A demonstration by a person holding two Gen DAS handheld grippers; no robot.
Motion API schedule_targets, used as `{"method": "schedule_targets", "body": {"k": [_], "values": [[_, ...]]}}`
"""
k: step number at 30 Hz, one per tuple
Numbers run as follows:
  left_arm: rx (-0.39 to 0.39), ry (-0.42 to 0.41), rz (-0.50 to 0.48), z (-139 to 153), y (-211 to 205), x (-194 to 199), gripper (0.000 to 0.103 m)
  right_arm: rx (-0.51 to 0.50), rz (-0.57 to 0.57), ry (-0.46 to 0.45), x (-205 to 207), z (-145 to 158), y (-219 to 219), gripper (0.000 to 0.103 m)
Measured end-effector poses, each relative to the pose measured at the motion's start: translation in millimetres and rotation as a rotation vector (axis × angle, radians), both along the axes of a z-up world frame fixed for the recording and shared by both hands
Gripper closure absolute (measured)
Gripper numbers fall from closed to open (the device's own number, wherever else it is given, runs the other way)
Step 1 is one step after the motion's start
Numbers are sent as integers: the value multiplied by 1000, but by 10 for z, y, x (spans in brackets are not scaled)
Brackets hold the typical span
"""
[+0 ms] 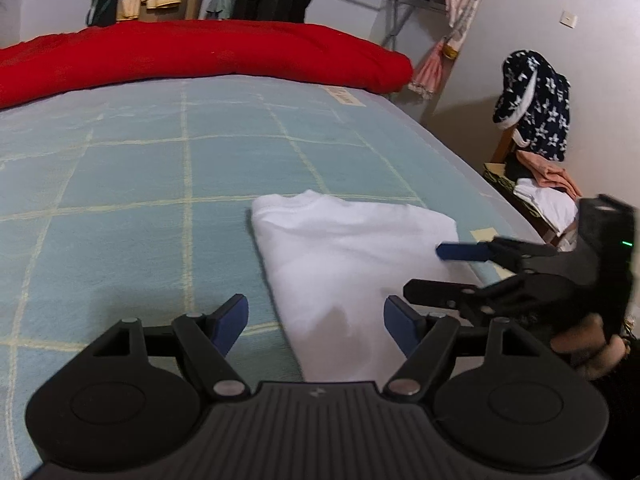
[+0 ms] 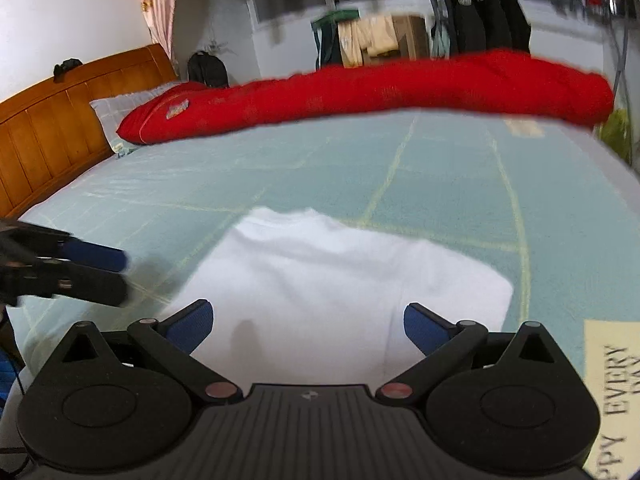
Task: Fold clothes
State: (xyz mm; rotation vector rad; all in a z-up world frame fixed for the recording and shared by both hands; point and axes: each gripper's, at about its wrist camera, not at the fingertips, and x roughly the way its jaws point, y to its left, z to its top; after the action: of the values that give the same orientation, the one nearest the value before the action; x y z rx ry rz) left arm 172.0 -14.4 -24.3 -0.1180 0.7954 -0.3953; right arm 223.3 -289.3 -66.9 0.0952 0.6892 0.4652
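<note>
While the bed (image 1: 132,184) spreads its pale blue checked cover under a rolled red quilt (image 1: 200,56) at the far edge, the folded white garment (image 1: 352,264) lies flat near the bed's near side. Left gripper (image 1: 316,320) and right gripper (image 2: 308,322) hover above it, jaws spread, empty.

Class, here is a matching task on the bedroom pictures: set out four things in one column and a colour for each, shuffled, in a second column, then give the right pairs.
Things:
1. folded garment
2. rolled quilt
3. headboard
4. gripper pads

Colours:
A. blue
B. red
C. white
D. orange-brown wood

Pairs: 1-C, 2-B, 3-D, 4-A
</note>
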Motion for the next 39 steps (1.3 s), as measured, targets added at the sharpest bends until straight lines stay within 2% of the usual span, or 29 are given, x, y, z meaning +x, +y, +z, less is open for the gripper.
{"method": "schedule_targets", "body": {"k": [2, 8, 12, 14, 17, 21, 24, 27, 30, 34, 39], "values": [[0, 1, 16, -7, 48, 2, 28, 14, -6, 19, 50, -22, -43, 0], [-14, 8, 45, -58, 165, 12, 28, 19, 41, -33, 165, 180, 85, 0], [-31, 17, 61, -103, 239, 19, 28, -69, -2, 55, 502, -50, 183, 0], [-39, 22, 69, -125, 277, 23, 28, -63, -11, 50, 516, -20, 175, 0], [-57, 24, 81, -143, 329, 21, 28, -55, -38, 25, 369, 149, 178, 0], [-87, 21, 72, -141, 341, -29, 28, -13, -8, -16, -38, 299, 240, 0], [-115, 21, 56, -145, 330, -82, 27, -8, 15, 9, -240, 198, 332, 0], [-156, 48, 41, -180, 308, -161, 27, -28, -19, 24, -328, 30, 387, 0], [-173, 45, 26, -172, 311, -266, 27, -48, -47, 8, -437, 112, 454, 0], [-201, 16, 27, -125, 366, -407, 27, -12, -37, -3, -628, 237, 447, 0], [-239, -10, -10, -96, 386, -622, 26, -50, -132, 70, -784, 84, 410, 0]]}}
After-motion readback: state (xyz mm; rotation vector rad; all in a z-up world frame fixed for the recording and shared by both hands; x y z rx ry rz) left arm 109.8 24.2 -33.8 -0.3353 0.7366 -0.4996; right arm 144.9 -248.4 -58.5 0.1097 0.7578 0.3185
